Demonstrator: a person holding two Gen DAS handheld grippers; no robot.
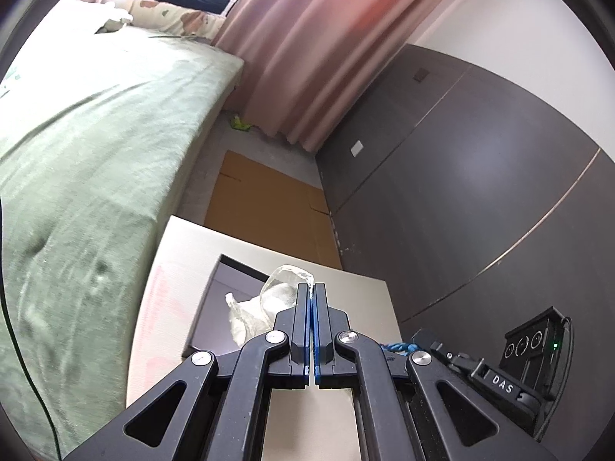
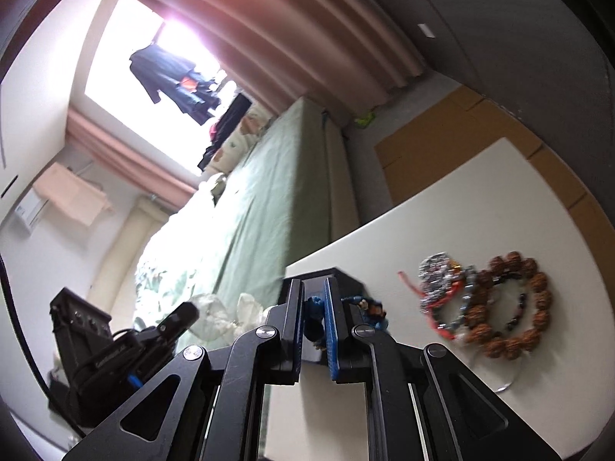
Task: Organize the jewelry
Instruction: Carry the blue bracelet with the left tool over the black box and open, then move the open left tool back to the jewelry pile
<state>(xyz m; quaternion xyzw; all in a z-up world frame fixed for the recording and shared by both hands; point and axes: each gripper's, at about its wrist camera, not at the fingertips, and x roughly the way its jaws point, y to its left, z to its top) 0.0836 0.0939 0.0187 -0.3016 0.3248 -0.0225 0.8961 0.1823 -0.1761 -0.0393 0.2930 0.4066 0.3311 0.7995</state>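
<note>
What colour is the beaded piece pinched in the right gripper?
Blue; the beaded piece shows best in the right wrist view, between the right gripper pads.

From my left gripper (image 1: 311, 296) a crumpled bag (image 1: 269, 299) sticks out ahead at twelve o'clock, over a box (image 1: 215, 299) that sits on the table (image 1: 365, 292). The bed (image 1: 96, 153) runs along nine o'clock, cardboard (image 1: 265, 207) lies on the floor beyond the table, and cabinets (image 1: 461, 192) stand at two. On my right side, bracelets (image 2: 503, 307) lie on the table at three o'clock of my right gripper (image 2: 314, 299), which has a beaded piece (image 2: 313, 313) between its fingers.
</note>
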